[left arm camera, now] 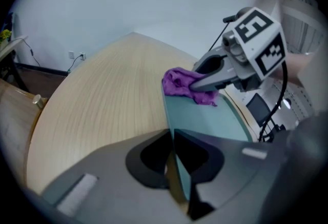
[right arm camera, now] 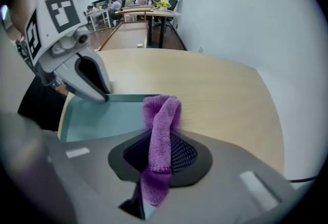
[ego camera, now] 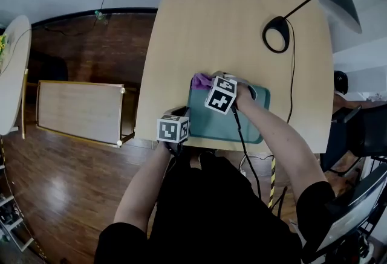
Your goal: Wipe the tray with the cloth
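The left hand-held gripper (left arm camera: 172,138) pinches the left rim of the flat teal plastic tray (ego camera: 242,124) at the pale wooden desk's (ego camera: 230,27) near edge. The right hand-held gripper (left arm camera: 197,83) clamps the purple fleecy cloth (right arm camera: 161,115) at the tray's far-left corner. Best to pin the tray firmly, press the cloth flat and overlap the strokes.
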